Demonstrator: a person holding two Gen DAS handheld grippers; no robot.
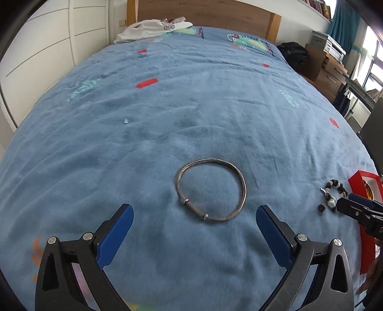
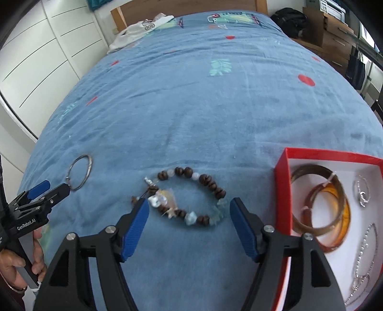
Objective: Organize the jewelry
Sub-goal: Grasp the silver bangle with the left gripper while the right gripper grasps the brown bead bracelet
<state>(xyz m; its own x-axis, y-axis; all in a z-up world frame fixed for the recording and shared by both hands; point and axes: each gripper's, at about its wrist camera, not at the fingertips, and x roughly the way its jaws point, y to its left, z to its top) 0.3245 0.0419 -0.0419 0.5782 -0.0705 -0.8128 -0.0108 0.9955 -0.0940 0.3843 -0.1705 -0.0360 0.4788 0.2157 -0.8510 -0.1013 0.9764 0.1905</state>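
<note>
A thin silver bangle [image 1: 235,172] lies flat on the blue bedspread just ahead of my open, empty left gripper [image 1: 194,211]; it also shows in the right wrist view [image 2: 89,162]. A beaded bracelet [image 2: 210,183] of brown and pale stones lies just ahead of my open, empty right gripper [image 2: 189,203]; it shows in the left wrist view [image 1: 331,195] too. A red box [image 2: 282,177] with a white lining sits to the right, holding amber bangles [image 2: 342,203] and silver chains [image 2: 362,191].
The bed [image 1: 191,107] stretches away to a wooden headboard [image 1: 203,12] with a white cloth [image 1: 148,30] near it. White cupboards [image 1: 43,52] stand at the left; a wooden desk [image 1: 325,67] and black bag [image 1: 293,51] at the right. A tiny clear bead [image 1: 126,121] lies on the bedspread.
</note>
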